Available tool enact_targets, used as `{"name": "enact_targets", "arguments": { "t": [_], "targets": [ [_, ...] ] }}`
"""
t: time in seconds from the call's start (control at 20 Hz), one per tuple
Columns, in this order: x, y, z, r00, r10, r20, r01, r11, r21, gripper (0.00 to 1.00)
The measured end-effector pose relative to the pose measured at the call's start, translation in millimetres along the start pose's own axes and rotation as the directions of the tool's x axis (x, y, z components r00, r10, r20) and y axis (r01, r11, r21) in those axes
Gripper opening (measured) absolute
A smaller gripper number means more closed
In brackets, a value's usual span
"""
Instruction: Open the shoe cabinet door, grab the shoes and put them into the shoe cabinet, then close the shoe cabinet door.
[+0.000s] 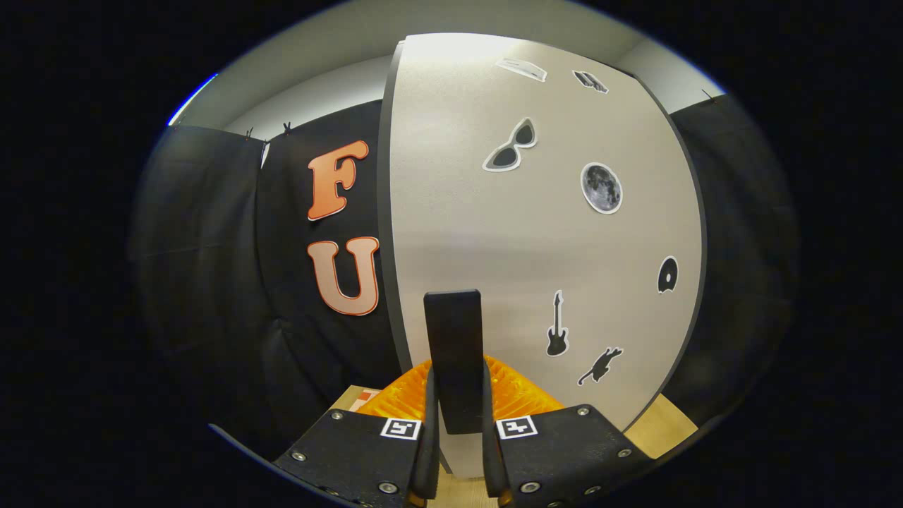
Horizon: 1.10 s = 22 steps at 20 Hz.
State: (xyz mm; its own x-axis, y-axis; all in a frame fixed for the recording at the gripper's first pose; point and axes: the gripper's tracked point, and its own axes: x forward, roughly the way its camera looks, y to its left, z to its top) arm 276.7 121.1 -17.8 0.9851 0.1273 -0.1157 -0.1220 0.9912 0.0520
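Note:
The shoe cabinet door (536, 247) is a pale panel with several black and grey stickers, standing close in front of me. A dark, upright bar handle (453, 331) sticks out from its lower part. My gripper (457, 413) is shut on this handle, one finger pressing on each side of its lower end. The door's dark left edge (386, 212) shows its thickness. I cannot tell whether the door is ajar or fully closed. The cabinet's inside is hidden behind the door.
Black booth cloth (211, 247) hangs to the left of the door and also to its right. A light wooden surface (667, 423) shows below the door at the right, and a strip of it shows beside the left finger.

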Motion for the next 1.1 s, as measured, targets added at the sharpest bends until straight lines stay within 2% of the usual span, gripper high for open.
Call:
{"name": "enact_targets", "arguments": {
  "t": [0.5,1.1],
  "targets": [
    [-40.4,-11.9,5.3,1.0,0.011,-0.003,-0.011,1.0,0.019,0.25],
    [-68.2,-31.7,3.8,1.0,0.017,0.002,-0.017,0.999,0.028,0.22]
  ]
}}
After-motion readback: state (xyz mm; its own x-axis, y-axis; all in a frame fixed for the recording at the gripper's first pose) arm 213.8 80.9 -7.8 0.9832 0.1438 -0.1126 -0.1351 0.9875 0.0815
